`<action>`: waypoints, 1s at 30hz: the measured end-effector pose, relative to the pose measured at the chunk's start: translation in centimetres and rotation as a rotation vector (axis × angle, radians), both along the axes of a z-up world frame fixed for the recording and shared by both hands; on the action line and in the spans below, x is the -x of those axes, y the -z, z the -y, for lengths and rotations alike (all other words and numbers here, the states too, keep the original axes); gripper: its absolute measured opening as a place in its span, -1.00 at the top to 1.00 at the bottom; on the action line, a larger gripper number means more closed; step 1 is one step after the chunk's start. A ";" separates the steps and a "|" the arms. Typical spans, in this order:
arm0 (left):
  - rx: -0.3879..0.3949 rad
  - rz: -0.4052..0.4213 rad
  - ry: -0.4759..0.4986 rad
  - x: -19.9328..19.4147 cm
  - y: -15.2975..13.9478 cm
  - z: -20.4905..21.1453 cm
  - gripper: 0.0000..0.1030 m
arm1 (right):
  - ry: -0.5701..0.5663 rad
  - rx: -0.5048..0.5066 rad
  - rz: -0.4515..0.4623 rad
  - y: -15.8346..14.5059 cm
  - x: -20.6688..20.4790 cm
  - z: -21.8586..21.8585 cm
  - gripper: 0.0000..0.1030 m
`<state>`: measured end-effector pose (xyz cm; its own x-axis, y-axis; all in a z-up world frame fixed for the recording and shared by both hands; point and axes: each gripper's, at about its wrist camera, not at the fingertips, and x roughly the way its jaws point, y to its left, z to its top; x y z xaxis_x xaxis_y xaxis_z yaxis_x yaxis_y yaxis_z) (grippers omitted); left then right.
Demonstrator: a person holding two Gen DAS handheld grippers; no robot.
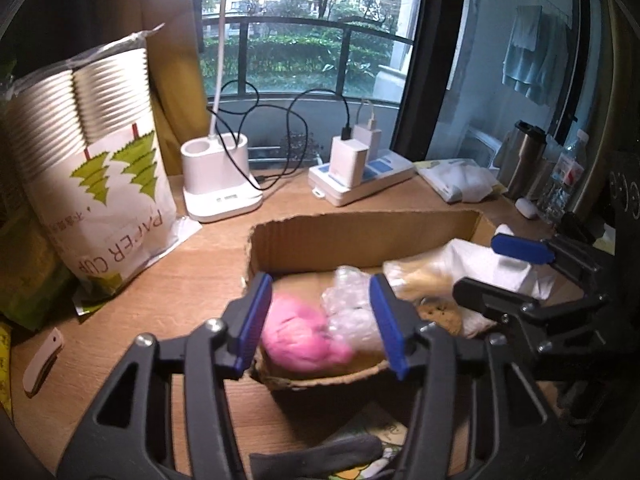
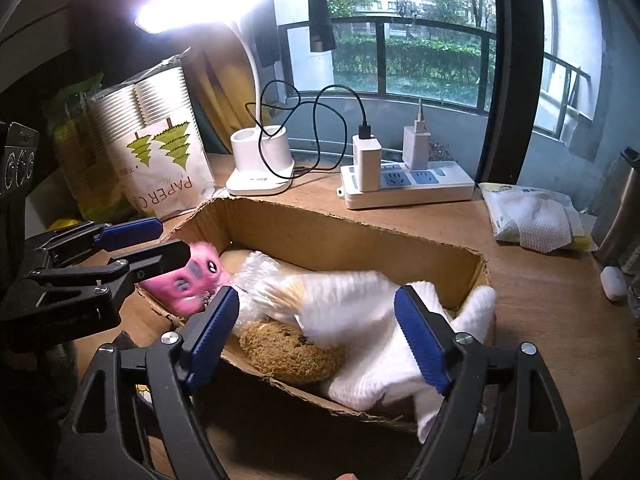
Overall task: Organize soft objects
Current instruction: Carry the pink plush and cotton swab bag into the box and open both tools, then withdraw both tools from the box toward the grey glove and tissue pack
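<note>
Each gripper, the left gripper (image 1: 320,322) and the right gripper (image 2: 320,334), is built of black plastic arms with long open slots. The fingers (image 1: 253,324) carry blue ribbed pads, and round silver screws (image 2: 170,337) sit at the joints. The black body beside them shows small white round markings (image 2: 18,168).

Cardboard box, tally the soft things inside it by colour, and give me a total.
Cardboard box contents:
Pink: 1, the pink plush toy
Brown: 1, the brown plush toy
White: 1, the white cloth
Clear: 1, the crinkled plastic wrap
Total: 4
</note>
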<state>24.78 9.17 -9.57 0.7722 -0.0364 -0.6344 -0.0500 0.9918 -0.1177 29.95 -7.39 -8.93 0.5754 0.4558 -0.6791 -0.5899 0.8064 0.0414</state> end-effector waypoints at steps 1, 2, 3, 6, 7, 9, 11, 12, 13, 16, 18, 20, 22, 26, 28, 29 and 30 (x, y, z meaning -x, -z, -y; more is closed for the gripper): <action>-0.001 0.001 -0.002 0.1 -0.1 0.0 -0.03 | 0.000 0.000 0.002 -0.1 0.1 0.1 -0.61; -0.002 0.004 -0.007 0.3 -0.2 -0.1 -0.03 | 0.000 0.001 0.004 -0.1 0.3 0.1 -0.61; -0.003 0.008 -0.011 0.5 -0.4 -0.1 -0.03 | 0.000 0.002 0.007 -0.3 0.5 0.2 -0.61; -0.004 0.021 -0.017 1.3 -0.9 -0.1 -0.04 | 0.001 0.000 0.017 -0.7 1.2 0.5 -0.61; -0.006 0.025 -0.018 1.6 -1.1 0.0 -0.04 | 0.002 -0.001 0.020 -0.8 1.4 0.5 -0.61; -0.008 0.033 -0.016 2.1 -1.4 0.1 -0.05 | 0.002 -0.003 0.027 -1.2 1.9 0.7 -0.61; -0.010 0.039 -0.014 2.8 -1.7 0.3 -0.06 | 0.003 -0.002 0.037 -1.5 2.5 0.9 -0.61; -0.010 0.042 -0.013 3.2 -1.8 0.5 -0.06 | 0.004 -0.003 0.040 -1.7 2.8 1.0 -0.61; -0.011 0.046 -0.011 3.5 -1.9 0.5 -0.07 | 0.005 -0.004 0.043 -1.8 3.0 1.1 -0.61; -0.014 0.056 -0.007 4.6 -2.3 0.8 -0.11 | 0.010 -0.008 0.048 -2.1 3.9 1.5 -0.61; -0.011 0.061 -0.006 5.2 -2.4 1.0 -0.21 | 0.011 -0.007 0.054 -2.3 4.5 1.7 -0.61; -0.009 0.068 -0.005 5.8 -2.5 1.2 -0.24 | 0.014 -0.004 0.056 -2.4 5.1 2.0 -0.61; -0.007 0.072 -0.005 6.4 -2.5 1.3 -0.25 | 0.016 -0.001 0.058 -2.4 5.6 2.2 -0.61; -0.004 0.073 -0.005 7.4 -2.3 1.5 -0.26 | 0.019 0.003 0.057 -2.4 6.4 2.5 -0.61; 0.000 0.073 -0.005 8.0 -2.1 1.6 -0.26 | 0.019 0.006 0.057 -2.4 6.8 2.6 -0.61; 0.003 0.072 -0.005 8.2 -1.9 1.5 -0.26 | 0.018 0.010 0.058 -2.4 7.1 2.6 -0.61; 0.006 0.069 -0.005 8.4 -1.8 1.5 -0.26 | 0.017 0.013 0.059 -2.4 7.3 2.6 -0.61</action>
<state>16.37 7.68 -7.82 0.8145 -0.0356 -0.5791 -0.0467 0.9908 -0.1266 22.64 -9.97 -6.57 0.6220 0.4371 -0.6496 -0.5770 0.8168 -0.0029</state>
